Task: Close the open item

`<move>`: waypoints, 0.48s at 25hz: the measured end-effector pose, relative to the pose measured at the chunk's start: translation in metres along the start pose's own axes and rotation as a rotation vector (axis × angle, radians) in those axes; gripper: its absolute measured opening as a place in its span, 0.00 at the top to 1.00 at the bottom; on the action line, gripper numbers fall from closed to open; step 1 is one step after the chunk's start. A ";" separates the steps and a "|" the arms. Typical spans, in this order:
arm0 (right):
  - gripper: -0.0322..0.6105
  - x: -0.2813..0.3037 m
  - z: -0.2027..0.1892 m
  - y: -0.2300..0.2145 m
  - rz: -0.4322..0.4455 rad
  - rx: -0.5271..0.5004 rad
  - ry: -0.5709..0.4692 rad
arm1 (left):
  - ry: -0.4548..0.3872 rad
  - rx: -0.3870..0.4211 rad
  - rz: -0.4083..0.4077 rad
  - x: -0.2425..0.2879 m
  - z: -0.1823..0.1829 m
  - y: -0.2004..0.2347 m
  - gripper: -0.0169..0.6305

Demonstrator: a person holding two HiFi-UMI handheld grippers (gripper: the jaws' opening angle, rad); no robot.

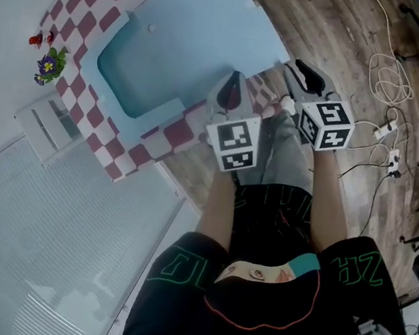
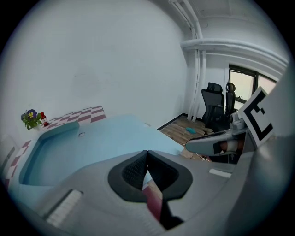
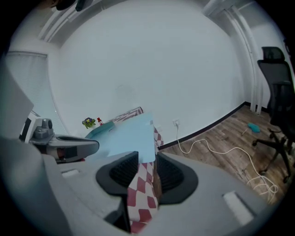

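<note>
Tool L [image 2: 146,153] jaws together | tool R [image 3: 146,156] jaws apart, blue lid [image 3: 129,133] corner btwn pads, unclamped

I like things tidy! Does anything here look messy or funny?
The blue box on the checkered table is wide open: its lid lies flung back flat instead of covering it. Loose cables also sprawl over the floor. Nothing looks spilled or broken.

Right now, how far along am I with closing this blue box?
Done: nothing; the lid lies open beside the tub. In hand: the right gripper, jaws apart, sits by the lid's corner, the left gripper shut nearby. Left: grip the lid and swing it over the tub.
</note>
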State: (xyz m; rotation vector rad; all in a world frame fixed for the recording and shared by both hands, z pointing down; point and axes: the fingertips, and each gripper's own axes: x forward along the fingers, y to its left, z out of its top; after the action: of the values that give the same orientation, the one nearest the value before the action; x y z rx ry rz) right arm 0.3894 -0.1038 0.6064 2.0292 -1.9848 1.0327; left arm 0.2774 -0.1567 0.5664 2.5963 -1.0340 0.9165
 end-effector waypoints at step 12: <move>0.65 0.021 -0.019 -0.001 0.160 0.263 -0.010 | 0.025 -0.021 0.078 -0.003 -0.010 -0.006 0.96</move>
State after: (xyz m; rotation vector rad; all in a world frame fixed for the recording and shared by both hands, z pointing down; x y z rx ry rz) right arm 0.3813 -0.1112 0.6329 2.0233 -2.1451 1.3859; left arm 0.2752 -0.1463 0.5727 2.5370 -1.1393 0.9477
